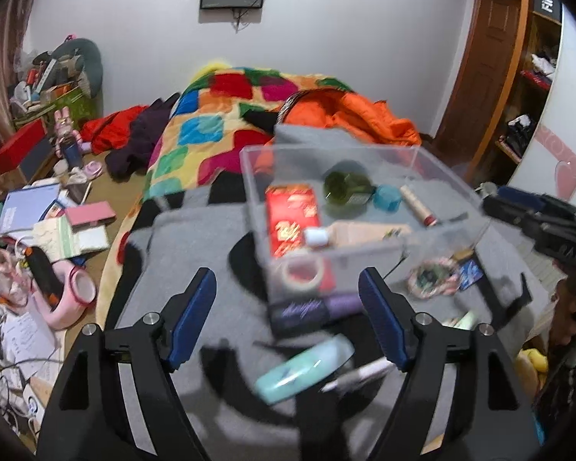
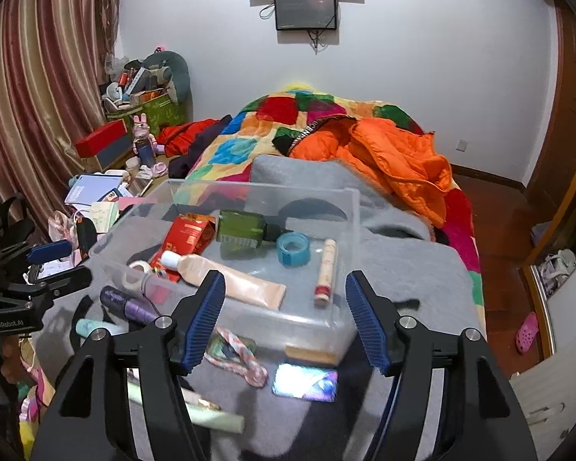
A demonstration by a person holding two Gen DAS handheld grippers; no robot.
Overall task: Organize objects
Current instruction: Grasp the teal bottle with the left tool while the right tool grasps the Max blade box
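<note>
Clear plastic box (image 2: pixel 249 299) sits at the centre of our right wrist view on the grey blanket (image 2: pixel 422 269), holding a red packet (image 2: pixel 190 236), a green bottle (image 2: pixel 242 228), a blue tape roll (image 2: pixel 293 249), a peach tube (image 2: pixel 230 280) and a slim stick (image 2: pixel 325 271). We see our right gripper (image 2: pixel 285 320) at lower centre with fingers spread and nothing between them, the box's near wall just beyond its tips. Our left gripper (image 1: pixel 288 320), low in its own view, also stands spread and empty, above a blurred teal case (image 1: pixel 303 368) and a pen (image 1: pixel 359 374).
</note>
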